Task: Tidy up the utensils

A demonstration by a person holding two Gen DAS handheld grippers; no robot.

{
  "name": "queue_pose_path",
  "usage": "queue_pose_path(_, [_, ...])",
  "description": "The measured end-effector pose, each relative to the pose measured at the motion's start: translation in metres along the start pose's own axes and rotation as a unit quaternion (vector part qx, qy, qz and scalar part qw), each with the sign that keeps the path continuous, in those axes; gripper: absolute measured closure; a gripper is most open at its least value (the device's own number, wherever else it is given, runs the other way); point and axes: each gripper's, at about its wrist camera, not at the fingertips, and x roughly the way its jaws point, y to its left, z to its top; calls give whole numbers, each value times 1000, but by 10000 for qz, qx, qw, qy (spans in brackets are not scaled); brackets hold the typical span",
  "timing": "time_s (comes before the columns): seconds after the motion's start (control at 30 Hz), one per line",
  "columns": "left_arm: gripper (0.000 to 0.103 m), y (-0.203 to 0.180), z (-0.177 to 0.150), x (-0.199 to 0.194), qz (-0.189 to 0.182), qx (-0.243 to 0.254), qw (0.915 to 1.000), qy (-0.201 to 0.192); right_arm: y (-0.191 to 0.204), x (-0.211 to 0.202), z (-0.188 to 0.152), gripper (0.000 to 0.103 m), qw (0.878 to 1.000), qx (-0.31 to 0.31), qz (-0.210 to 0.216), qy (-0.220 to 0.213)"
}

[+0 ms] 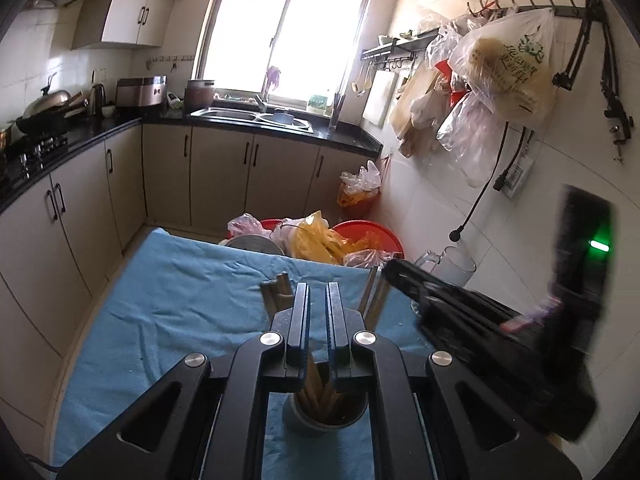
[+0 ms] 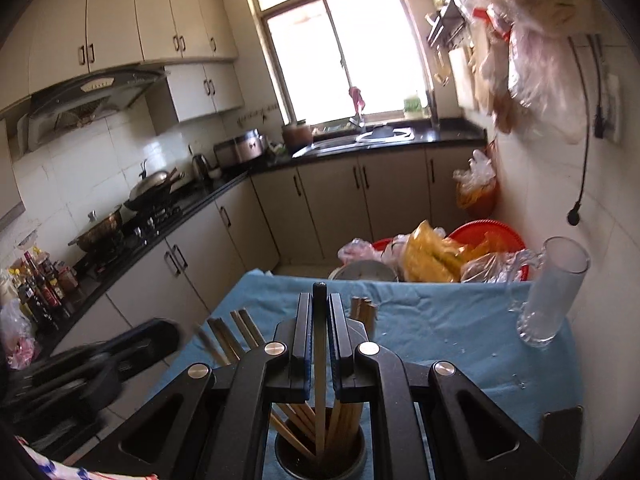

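My right gripper fingers pinching chopstick above holder cup on blue-clothed counter; left gripper fingers narrowly spread, empty, above cup. Risk: tilted chopstick catches bundle, misses cup

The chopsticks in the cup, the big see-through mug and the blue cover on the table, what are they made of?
The chopsticks look like wood or bamboo: tan, matte, square-ended. One, dark-tipped, is pinched in the right tongs. The mug looks like clear glass, thick at base and handle, though hard plastic is possible. The cover seems soft cloth, maybe a towel: it wrinkles and doesn't shine.
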Motion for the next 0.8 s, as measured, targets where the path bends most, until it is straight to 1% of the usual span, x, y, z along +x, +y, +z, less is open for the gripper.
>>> queue_pose_path(0.13, [92,2,-6,-21,19,32,10000,-64,2,18,3,95,9998,-124,26,160])
queue_pose_path(0.17, [88,3,-8,-28,14,27,9999,-98,3,21,4,95,9997,-143,55,186])
queue_pose_path(0.2, [81,4,-10,-33,17,13,9999,-128,3,23,6,95,9997,-155,49,204])
queue_pose_path(0.27, [73,7,-15,-48,52,-34,9997,-231,2,22,7,92,9997,-139,12,195])
queue_pose_path(0.3, [71,9,-17,-53,65,-47,9996,-265,0,20,8,88,9998,-111,21,184])
queue_pose_path(0.33, [71,11,-20,-59,71,-51,9995,-301,-1,16,8,82,9999,-76,25,138])
queue_pose_path(0.37, [69,13,-23,-66,89,-55,9994,-330,-2,11,9,80,9999,-62,37,92])
queue_pose_path(0.53, [61,24,-40,-90,317,-73,9987,-392,-5,-21,6,76,9999,-60,35,-117])
queue_pose_path(0.67, [59,30,-59,-100,505,-69,9983,-289,-6,-47,-3,72,9997,-93,-32,-219])
queue_pose_path(0.8, [58,37,-82,-111,816,-104,9964,-198,-3,-76,-24,67,9996,-129,11,-263])
